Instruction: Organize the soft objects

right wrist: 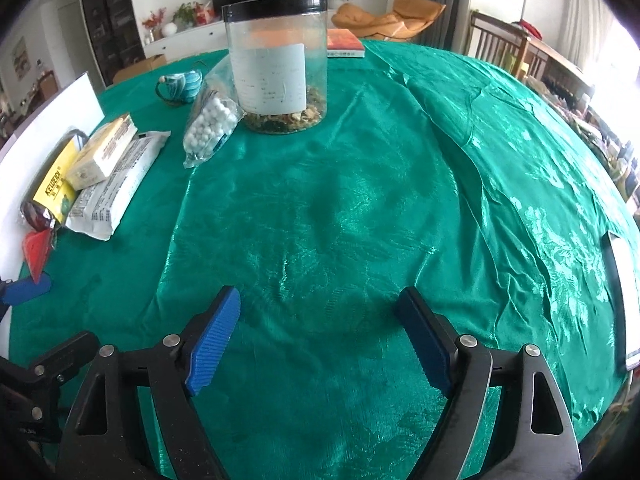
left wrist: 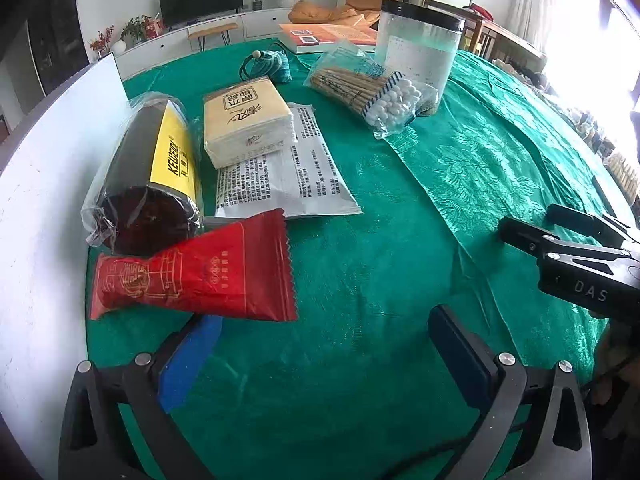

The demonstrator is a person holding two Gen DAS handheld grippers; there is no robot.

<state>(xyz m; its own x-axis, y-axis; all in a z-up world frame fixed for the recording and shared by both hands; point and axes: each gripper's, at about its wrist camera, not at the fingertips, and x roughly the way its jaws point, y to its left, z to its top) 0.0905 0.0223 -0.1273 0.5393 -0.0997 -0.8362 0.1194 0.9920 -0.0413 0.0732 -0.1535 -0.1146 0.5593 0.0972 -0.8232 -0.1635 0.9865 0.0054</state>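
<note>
A round table under a shiny green cloth (right wrist: 360, 208) fills both views. In the left wrist view, the left gripper (left wrist: 320, 344) sits at the bottom of the frame, its blue-padded fingers spread wide and holding nothing. Just above its left finger lies a red foil packet (left wrist: 196, 276), the nearest soft item. Above that, at left, are a dark roll with a yellow label (left wrist: 160, 176), a tissue pack (left wrist: 246, 120) resting on a white printed pouch (left wrist: 288, 168), and, toward upper centre, a bag of cotton swabs (left wrist: 372, 92) beside a clear jar with a black lid (left wrist: 416, 52).

In the right wrist view, the right gripper (right wrist: 320, 340) hovers at bottom centre over bare cloth, fingers spread, empty.

Judging by the loose scatter, sorting has barely begun; every soft item appears left to gather.
</note>
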